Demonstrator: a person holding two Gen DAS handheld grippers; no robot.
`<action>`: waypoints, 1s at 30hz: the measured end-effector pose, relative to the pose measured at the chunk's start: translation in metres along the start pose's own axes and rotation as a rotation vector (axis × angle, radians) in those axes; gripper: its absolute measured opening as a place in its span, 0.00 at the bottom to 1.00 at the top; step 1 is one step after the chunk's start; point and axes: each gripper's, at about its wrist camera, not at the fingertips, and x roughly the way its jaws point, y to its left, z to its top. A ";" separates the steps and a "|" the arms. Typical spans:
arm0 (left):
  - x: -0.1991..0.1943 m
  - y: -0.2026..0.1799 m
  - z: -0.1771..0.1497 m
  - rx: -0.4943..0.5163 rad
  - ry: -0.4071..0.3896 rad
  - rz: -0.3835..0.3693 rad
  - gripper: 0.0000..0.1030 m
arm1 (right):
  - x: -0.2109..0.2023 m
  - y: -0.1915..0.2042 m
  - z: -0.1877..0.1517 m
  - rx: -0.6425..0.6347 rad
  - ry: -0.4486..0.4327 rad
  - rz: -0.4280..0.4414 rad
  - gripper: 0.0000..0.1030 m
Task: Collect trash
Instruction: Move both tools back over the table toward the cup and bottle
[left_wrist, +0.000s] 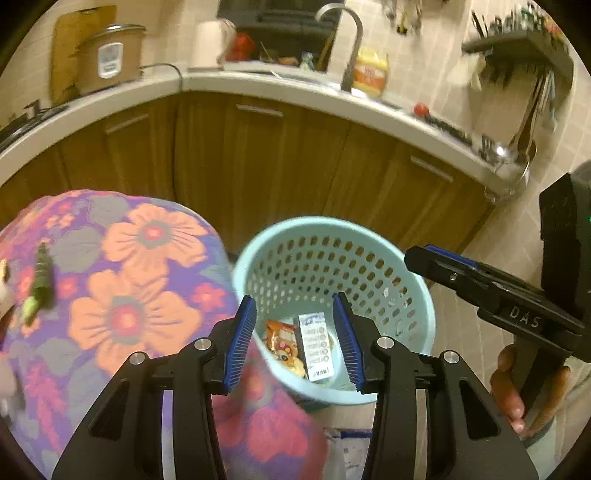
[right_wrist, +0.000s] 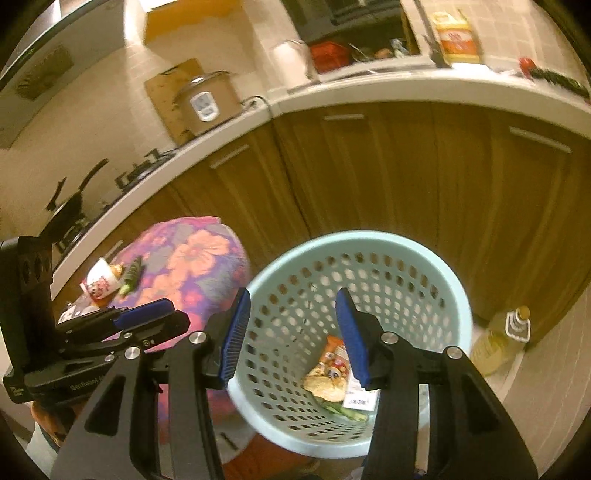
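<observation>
A light blue perforated trash basket (left_wrist: 413, 295) (right_wrist: 424, 258) stands on the floor beside a table with a flowered cloth (left_wrist: 129, 277) (right_wrist: 199, 266). Inside it lie an orange snack wrapper (left_wrist: 282, 343) (right_wrist: 332, 365) and a white packet (left_wrist: 316, 343) (right_wrist: 360, 398). My left gripper (left_wrist: 295, 339) is open and empty above the basket. My right gripper (right_wrist: 291, 332) is open and empty above the basket; it also shows in the left wrist view (left_wrist: 480, 280). On the table lie a green wrapper (left_wrist: 40, 284) (right_wrist: 131, 277) and a tipped paper cup (right_wrist: 99, 282).
Wooden cabinets (left_wrist: 295, 162) under a white counter (left_wrist: 258, 83) stand behind the basket. A bottle of yellow oil (right_wrist: 502, 339) stands on the floor to the basket's right. A white packet (left_wrist: 347, 450) lies on the floor near the basket.
</observation>
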 end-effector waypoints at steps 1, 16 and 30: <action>-0.006 0.003 0.000 -0.005 -0.011 0.002 0.41 | -0.001 0.008 0.001 -0.014 -0.003 0.016 0.43; -0.134 0.095 -0.005 -0.134 -0.215 0.161 0.56 | 0.041 0.170 0.010 -0.265 0.080 0.178 0.43; -0.183 0.242 -0.010 -0.368 -0.203 0.237 0.65 | 0.128 0.286 0.014 -0.410 0.157 0.182 0.43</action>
